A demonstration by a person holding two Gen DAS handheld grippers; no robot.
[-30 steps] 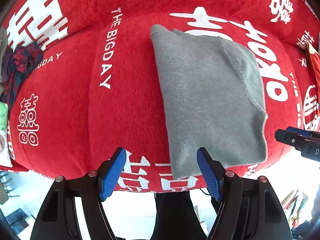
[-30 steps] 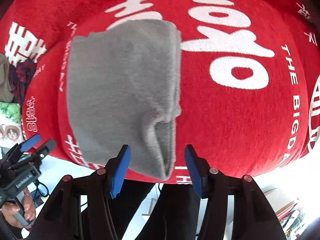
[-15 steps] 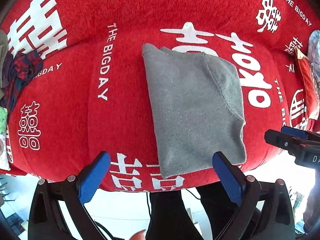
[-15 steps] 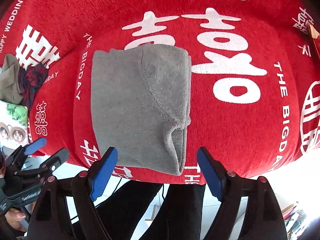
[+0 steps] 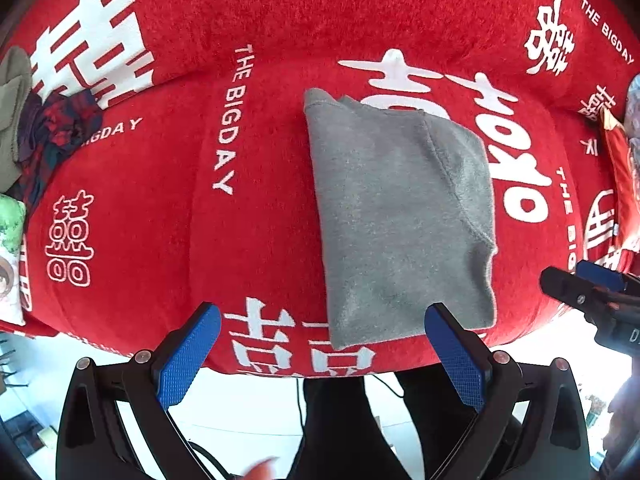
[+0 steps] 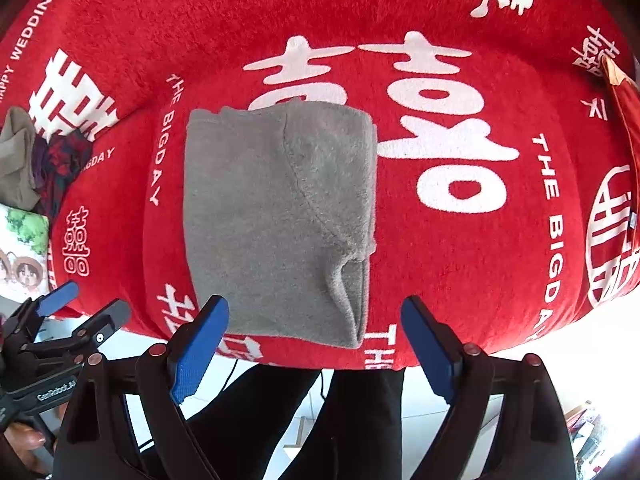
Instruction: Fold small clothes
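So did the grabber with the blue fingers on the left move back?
Yes. The left gripper opened and drew back from the gray garment, toward the couch's front edge.

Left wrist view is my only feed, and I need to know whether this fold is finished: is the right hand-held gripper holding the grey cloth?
Observer: No. The right hand-held gripper is open, its jaws spread wide at the near edge of the grey cloth, and it grips nothing.
Operator: Does the cloth's right side lie flat?
Observer: Not wholly. At the near right corner the folded layers gape in a small open pocket; the rest lies flat on the red blanket.
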